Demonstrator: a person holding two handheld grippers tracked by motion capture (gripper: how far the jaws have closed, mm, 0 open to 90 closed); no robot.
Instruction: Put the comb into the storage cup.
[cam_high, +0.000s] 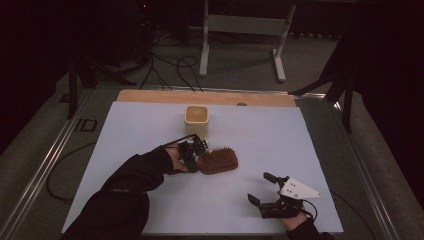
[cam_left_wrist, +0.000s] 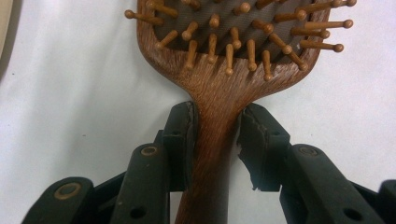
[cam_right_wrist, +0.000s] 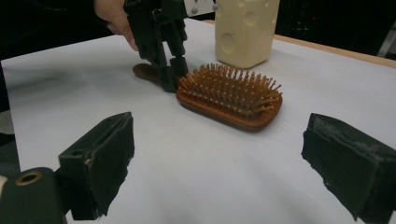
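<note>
A brown wooden hairbrush (cam_high: 220, 161) lies bristles up on the white sheet (cam_high: 145, 125), its handle pointing left. My left gripper (cam_high: 195, 159) stands over that handle. In the left gripper view the two black jaws clamp the handle (cam_left_wrist: 212, 154) just below the brush head (cam_left_wrist: 233, 32); the left pad (cam_left_wrist: 180, 140) presses on the wood and the right pad (cam_left_wrist: 259, 140) touches it near its tip. My right gripper (cam_high: 259, 187) hovers near the front right of the sheet, open and holding nothing. It faces the hairbrush (cam_right_wrist: 231, 95) and the left gripper (cam_right_wrist: 168, 74).
A cream container (cam_high: 196, 120) with round dimples (cam_right_wrist: 245, 30) stands upright just behind the brush. A bare wooden strip (cam_high: 210, 96) runs along the table's far edge. Cables (cam_high: 170, 70) and a white stand (cam_high: 245, 30) are on the floor beyond.
</note>
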